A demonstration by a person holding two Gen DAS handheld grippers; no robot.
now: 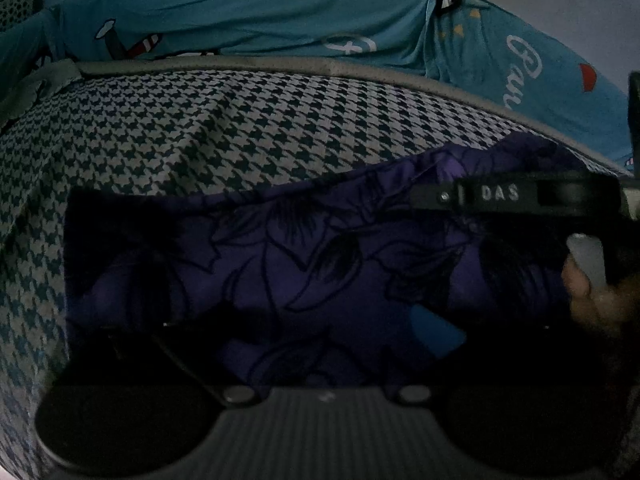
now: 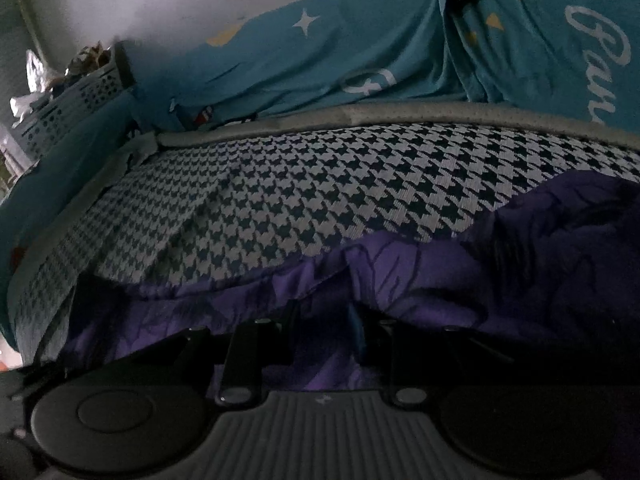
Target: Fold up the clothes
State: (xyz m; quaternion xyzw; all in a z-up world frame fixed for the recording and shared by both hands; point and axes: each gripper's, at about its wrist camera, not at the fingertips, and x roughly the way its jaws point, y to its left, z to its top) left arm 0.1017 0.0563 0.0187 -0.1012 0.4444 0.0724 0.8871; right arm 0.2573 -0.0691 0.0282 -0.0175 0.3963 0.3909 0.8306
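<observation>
A purple garment point(image 1: 320, 264) with a dark flower print lies on a houndstooth cover point(image 1: 200, 132). In the left wrist view my left gripper point(image 1: 300, 288) stands open low over it, with the cloth spread between its dark fingers and one blue pad point(image 1: 436, 332) showing. The black body of the other tool point(image 1: 500, 194), marked "DAS", rests on the garment's far right edge, held by a hand point(image 1: 592, 284). In the right wrist view my right gripper point(image 2: 320, 320) has its fingers close together, shut on a bunched fold of the purple garment point(image 2: 460, 280), which hides the tips.
A grey padded rim point(image 2: 360, 116) borders the houndstooth cover point(image 2: 300, 200). Behind it lies teal bedding point(image 1: 260, 20) with stars and cartoon prints. A perforated basket point(image 2: 80, 92) full of items stands at the far left. A pale wall rises behind.
</observation>
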